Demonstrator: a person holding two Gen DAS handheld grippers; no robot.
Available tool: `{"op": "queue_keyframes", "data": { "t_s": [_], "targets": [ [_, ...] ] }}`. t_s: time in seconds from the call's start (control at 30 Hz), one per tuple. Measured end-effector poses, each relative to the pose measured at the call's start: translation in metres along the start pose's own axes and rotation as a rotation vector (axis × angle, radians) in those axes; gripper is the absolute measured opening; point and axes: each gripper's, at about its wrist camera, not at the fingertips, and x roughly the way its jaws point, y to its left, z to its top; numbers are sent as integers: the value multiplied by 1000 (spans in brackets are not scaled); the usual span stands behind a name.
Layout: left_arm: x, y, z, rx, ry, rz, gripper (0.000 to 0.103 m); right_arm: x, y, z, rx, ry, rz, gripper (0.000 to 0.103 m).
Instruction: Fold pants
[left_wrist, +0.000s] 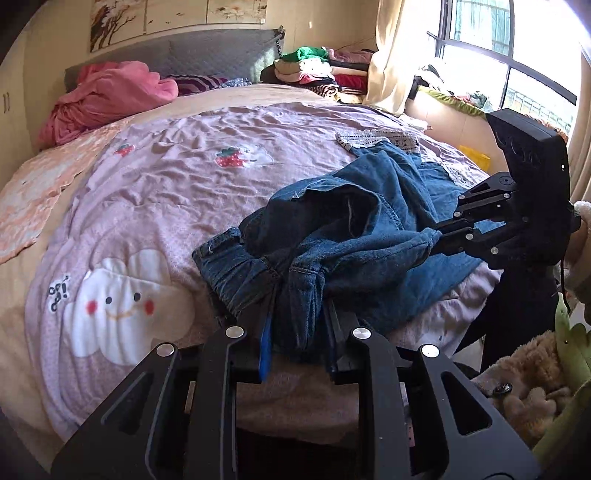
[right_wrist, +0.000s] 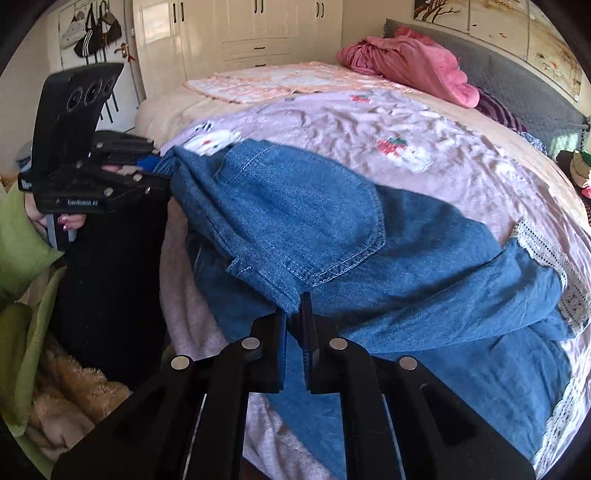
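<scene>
Blue denim pants (left_wrist: 354, 229) (right_wrist: 332, 236) with white lace-trimmed leg ends lie bunched on the near part of the bed. My left gripper (left_wrist: 297, 325) is shut on a thick fold of the gathered waistband, which fills the gap between its fingers. In the right wrist view the left gripper (right_wrist: 157, 164) appears at the left, clamped on the same bunched denim. My right gripper (right_wrist: 294, 314) is shut on an edge of the pants just below the back pocket (right_wrist: 314, 218). From the left wrist view the right gripper (left_wrist: 437, 236) pinches denim at the right.
A pink quilt (left_wrist: 155, 192) with cloud and strawberry patches covers the bed. A pink blanket (left_wrist: 107, 96) lies by the grey headboard. Folded clothes (left_wrist: 317, 70) are stacked at the far corner. Plush toys (left_wrist: 532, 376) and a green cushion (right_wrist: 22, 240) sit beside the bed. A hand (right_wrist: 66, 221) holds the left gripper.
</scene>
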Motion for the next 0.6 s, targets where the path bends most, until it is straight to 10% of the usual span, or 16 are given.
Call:
{"op": "queue_keyframes", "data": {
  "t_s": [0.27,0.6],
  "targets": [
    [-13,-18,39,141,-87,153,15,-8,0,-1,65,-68,20,7],
    [-2,-6,-16,51,68,55,18,13,10,-23,79,33,76,10]
  ]
}}
